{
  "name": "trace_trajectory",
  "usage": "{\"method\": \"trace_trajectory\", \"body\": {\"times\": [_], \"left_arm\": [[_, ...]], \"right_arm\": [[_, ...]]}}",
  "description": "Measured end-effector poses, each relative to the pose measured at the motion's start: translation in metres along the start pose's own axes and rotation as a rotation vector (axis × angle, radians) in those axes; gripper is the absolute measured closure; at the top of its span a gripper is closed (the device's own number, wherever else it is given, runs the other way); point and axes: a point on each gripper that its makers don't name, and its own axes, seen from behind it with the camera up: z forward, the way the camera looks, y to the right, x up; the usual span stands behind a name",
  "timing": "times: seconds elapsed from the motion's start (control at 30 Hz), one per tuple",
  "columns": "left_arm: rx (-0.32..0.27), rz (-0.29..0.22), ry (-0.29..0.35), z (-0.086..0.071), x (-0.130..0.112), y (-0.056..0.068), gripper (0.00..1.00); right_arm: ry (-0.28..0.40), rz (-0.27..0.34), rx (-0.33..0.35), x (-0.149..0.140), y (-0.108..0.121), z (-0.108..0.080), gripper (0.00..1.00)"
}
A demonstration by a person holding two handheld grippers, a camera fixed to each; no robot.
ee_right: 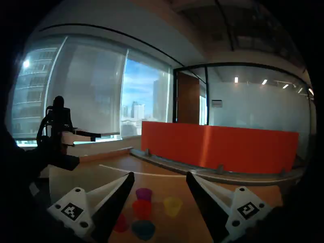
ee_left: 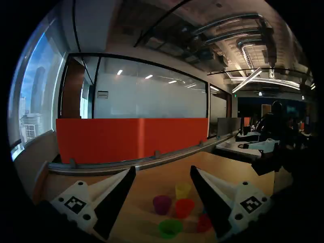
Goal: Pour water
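The left gripper (ee_left: 162, 168) and right gripper (ee_right: 160, 174) hover open and empty over plastic cups (ee_left: 184, 207) on a desk (ee_left: 162, 180); grasping one likely comes first.

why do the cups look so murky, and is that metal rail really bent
Left gripper view: the small coloured plastic cups sit in dim light between the open left tongs, and the fisheye bends the grey metal rail. Right gripper view: the bright glass window backlights the wooden table, so the cups look shadowy there too.
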Motion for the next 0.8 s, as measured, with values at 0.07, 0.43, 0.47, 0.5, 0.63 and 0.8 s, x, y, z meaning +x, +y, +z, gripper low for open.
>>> {"method": "trace_trajectory", "body": {"times": [0.07,0.43,0.47,0.5,0.63,0.8], "left_arm": [[-0.012,0.012,-0.014,0.001,-0.003,0.001,0.0],[-0.107,0.061,-0.101,0.003,-0.028,0.018,0.0],[-0.113,0.062,-0.11,0.004,-0.03,0.019,0.0],[-0.116,0.064,-0.118,0.004,-0.032,0.018,0.0],[-0.125,0.074,-0.143,0.006,-0.041,0.017,0.0],[-0.133,0.082,-0.174,0.007,-0.055,0.017,0.0]], "right_arm": [[-0.019,-0.002,0.02,-0.005,-0.006,0.001,0.01],[-0.151,-0.007,0.111,-0.033,-0.027,0.003,0.01],[-0.16,-0.008,0.116,-0.035,-0.028,0.003,0.01],[-0.168,-0.01,0.12,-0.036,-0.029,0.003,0.01],[-0.194,-0.014,0.134,-0.043,-0.031,0.002,0.01],[-0.23,-0.019,0.141,-0.059,-0.031,0.002,0.01]]}}
